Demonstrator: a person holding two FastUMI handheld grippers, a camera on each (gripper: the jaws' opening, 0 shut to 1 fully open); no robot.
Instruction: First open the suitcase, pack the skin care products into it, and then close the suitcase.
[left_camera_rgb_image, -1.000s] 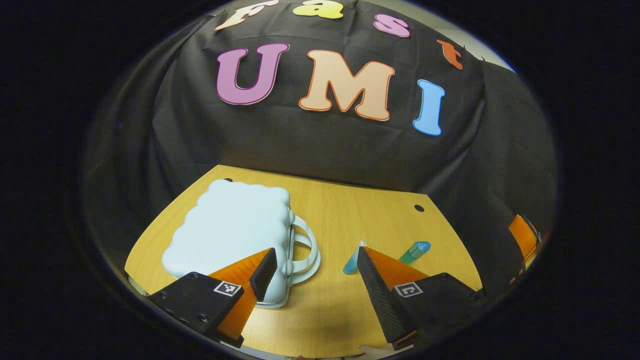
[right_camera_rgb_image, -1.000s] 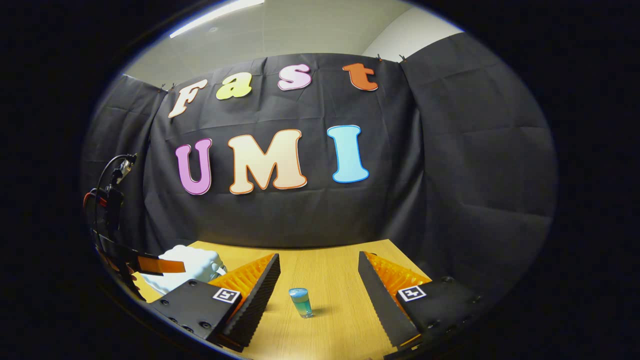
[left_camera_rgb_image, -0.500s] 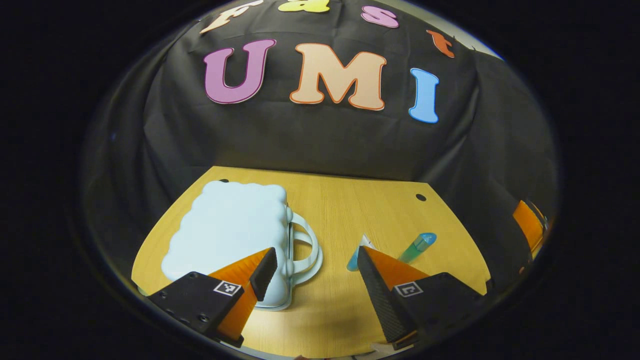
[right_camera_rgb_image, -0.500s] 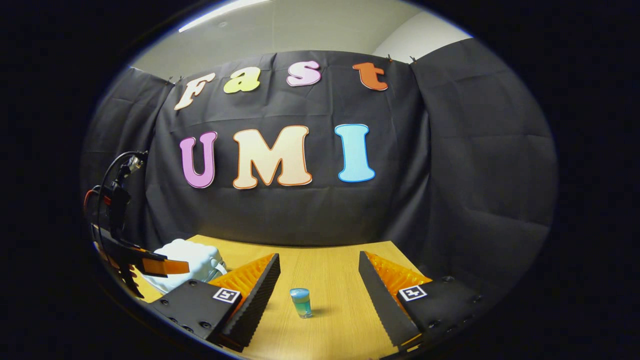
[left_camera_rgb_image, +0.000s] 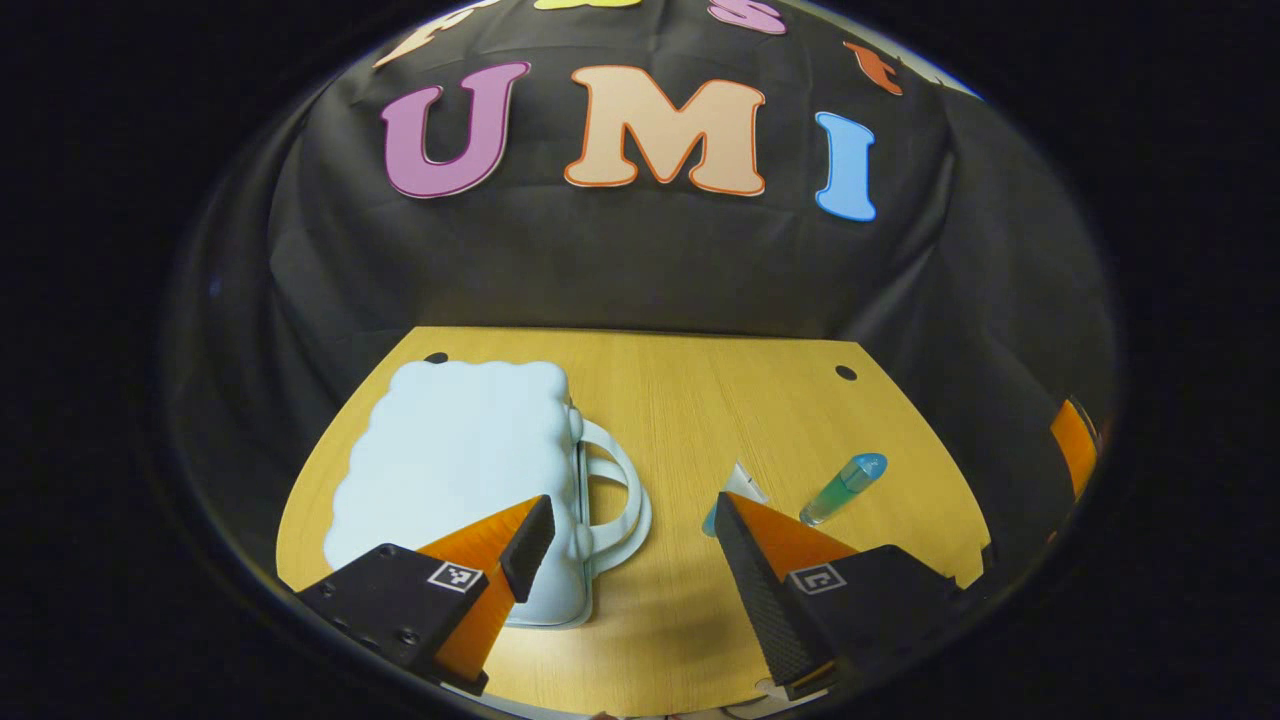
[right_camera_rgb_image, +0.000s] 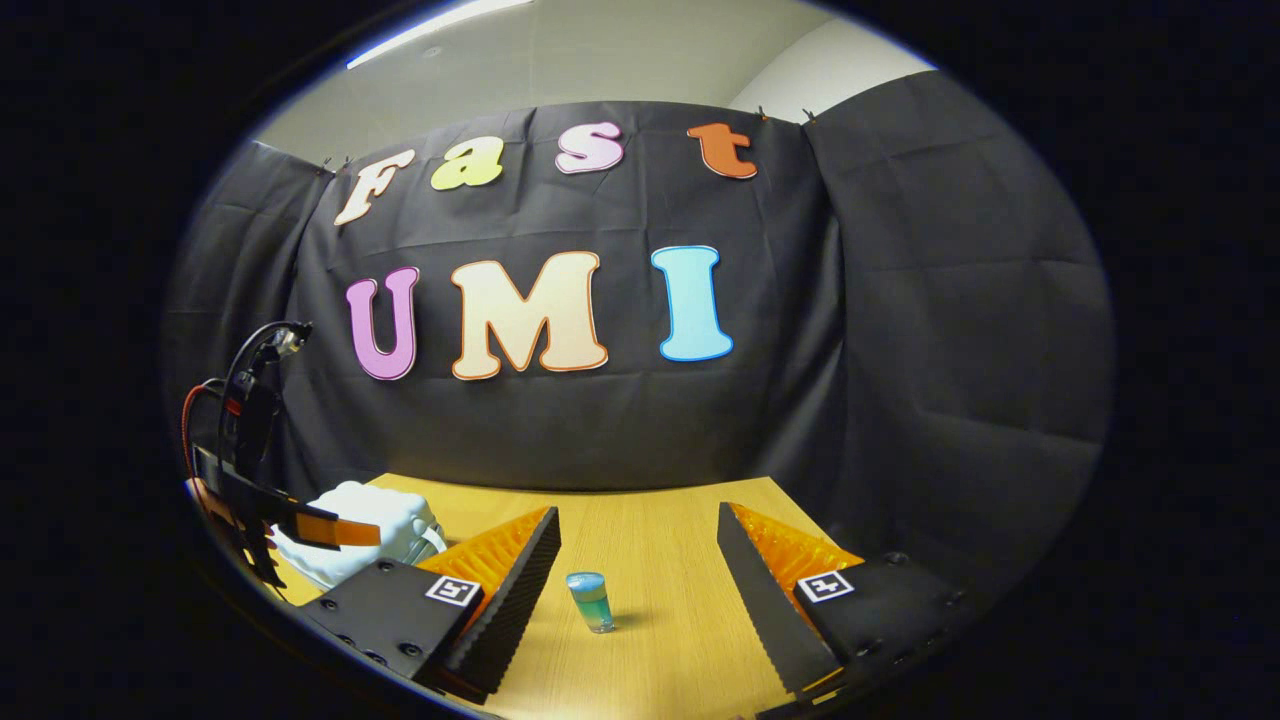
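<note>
Dim booth lighting overall. A ceiling strip light (right_camera_rgb_image: 440, 25) in the right gripper view supplies overhead illumination. The light wooden tabletop (left_camera_rgb_image: 700, 400) is evenly lit; a soft shadow lies between the fingers in the left gripper view. Strong fisheye curvature and darkening toward edges; focus is sharp

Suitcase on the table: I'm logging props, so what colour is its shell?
Pale blue puffy-shelled suitcase, matching handle; clearest in the left gripper view.

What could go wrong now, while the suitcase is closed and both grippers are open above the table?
The small bottle stands upright between the right gripper fingers; a careless approach might tip it. The left gripper hangs beside the suitcase handle; a poor grip could push the closed case instead of opening it.
</note>
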